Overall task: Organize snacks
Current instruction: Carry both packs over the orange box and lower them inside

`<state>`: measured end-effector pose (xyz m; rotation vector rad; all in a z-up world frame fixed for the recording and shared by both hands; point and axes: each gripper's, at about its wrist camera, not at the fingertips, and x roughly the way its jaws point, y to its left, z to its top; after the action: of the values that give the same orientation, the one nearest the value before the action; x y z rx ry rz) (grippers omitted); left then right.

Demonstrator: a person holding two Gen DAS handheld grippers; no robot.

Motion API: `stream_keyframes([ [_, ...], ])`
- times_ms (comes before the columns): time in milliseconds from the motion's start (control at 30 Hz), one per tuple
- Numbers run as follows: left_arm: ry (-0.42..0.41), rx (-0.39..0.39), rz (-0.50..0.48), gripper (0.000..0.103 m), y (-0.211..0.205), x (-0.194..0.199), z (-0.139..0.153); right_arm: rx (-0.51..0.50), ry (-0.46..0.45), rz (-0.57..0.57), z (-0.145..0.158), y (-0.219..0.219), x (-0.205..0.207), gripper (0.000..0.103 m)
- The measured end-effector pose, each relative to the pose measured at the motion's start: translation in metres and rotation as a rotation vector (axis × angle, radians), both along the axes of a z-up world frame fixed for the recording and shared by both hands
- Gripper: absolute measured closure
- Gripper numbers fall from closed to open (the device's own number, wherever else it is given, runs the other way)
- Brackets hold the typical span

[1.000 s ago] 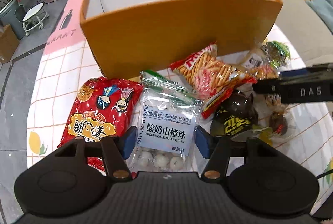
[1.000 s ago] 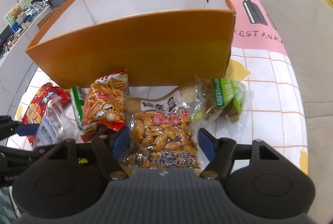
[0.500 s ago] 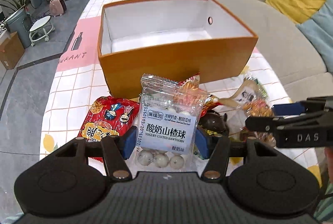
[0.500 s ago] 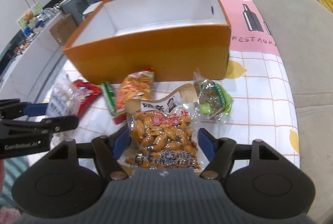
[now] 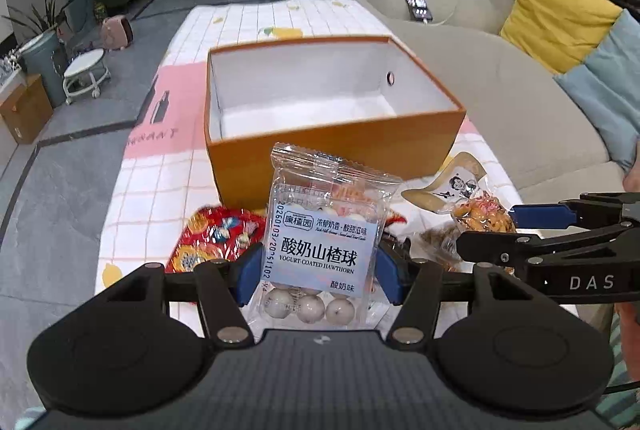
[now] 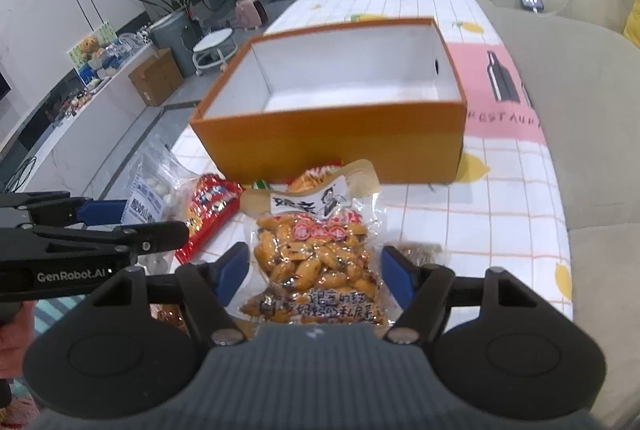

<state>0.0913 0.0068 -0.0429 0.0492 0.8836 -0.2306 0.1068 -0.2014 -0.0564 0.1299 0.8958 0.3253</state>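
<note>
My left gripper (image 5: 318,276) is shut on a clear pack of yogurt-coated hawthorn balls (image 5: 320,242), held upright above the table. In the right wrist view, my right gripper (image 6: 314,274) is shut on a clear bag of orange-brown nuts (image 6: 316,254), also lifted. An open orange box (image 5: 332,154) with a white, bare inside stands just beyond both packs. Each gripper shows in the other's view: the right gripper (image 5: 492,230) at the right, the left gripper (image 6: 156,222) at the left. A red packet (image 6: 208,210) and a stick-snack packet (image 6: 316,176) lie on the table before the box (image 6: 332,138).
The table wears a checked cloth (image 6: 500,210) with a pink panel beside the box. A beige sofa (image 5: 520,102) runs along the table's right side, with a phone (image 5: 418,4) and a yellow cushion (image 5: 556,18) on it. A small brown pack (image 6: 420,250) lies under my right gripper.
Both grippers have risen with their packs still held. The box now appears lower and farther, with its white floor in view. The loose packets stayed on the table.
</note>
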Motion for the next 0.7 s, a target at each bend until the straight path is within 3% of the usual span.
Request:
stream_keyframes([
  [300,-0.105,0.003,-0.007,0.036,0.000,0.017,0.046,-0.032,-0.123,0.008,0.051,-0.004,0.006,0.034],
  [533,-0.148,-0.018,0.008,0.036,0.002,0.057,0.072,-0.026,-0.191,0.023,0.086,-0.001,0.044,0.034],
  [700,-0.122,-0.081,0.040,0.036,0.010,0.099,0.077,-0.005,-0.190,0.019,0.094,0.004,0.084,0.034],
])
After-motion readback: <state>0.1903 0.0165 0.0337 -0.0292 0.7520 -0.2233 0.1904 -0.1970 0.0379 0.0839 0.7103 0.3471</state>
